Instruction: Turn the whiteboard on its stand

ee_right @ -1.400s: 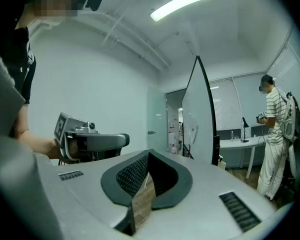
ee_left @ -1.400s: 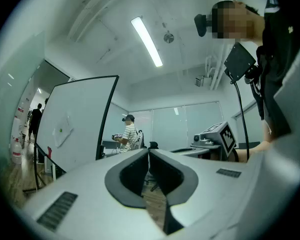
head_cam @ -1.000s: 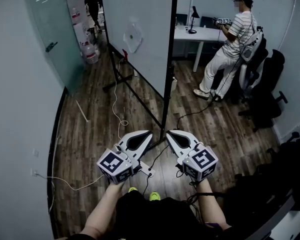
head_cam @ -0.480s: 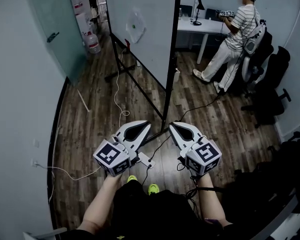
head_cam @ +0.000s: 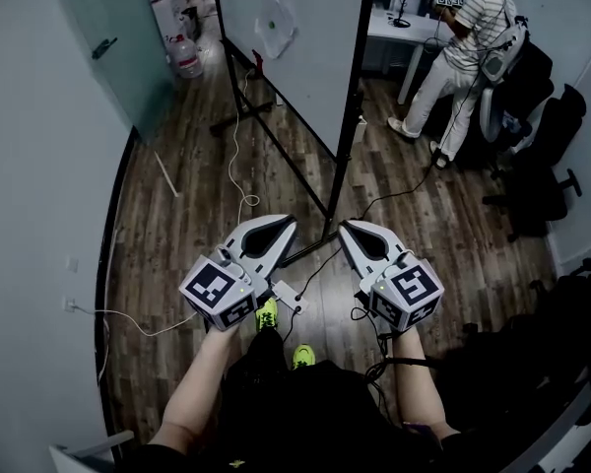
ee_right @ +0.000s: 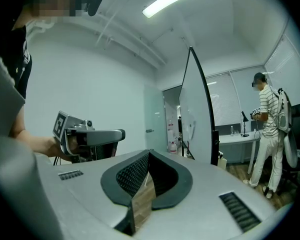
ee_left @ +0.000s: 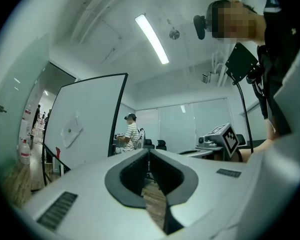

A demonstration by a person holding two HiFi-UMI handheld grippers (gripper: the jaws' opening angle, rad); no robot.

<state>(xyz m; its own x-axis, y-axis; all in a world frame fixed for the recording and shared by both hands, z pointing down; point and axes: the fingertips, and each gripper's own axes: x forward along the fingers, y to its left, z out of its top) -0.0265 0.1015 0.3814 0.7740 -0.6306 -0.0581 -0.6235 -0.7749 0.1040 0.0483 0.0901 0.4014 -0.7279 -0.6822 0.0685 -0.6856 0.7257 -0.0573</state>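
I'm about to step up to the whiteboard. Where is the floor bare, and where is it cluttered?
Bare: the floor between the left wall and the white cable. Right of the stand post, only a black cable crosses. Crowded: the power strip underfoot, and the person and chairs far right.

Lighting even and moderately bright, from a ceiling strip lamp seen in both gripper views; whiteboard flatly lit, wood floor darker; strong fisheye bending and black corner vignetting, nearest foreground slightly soft.
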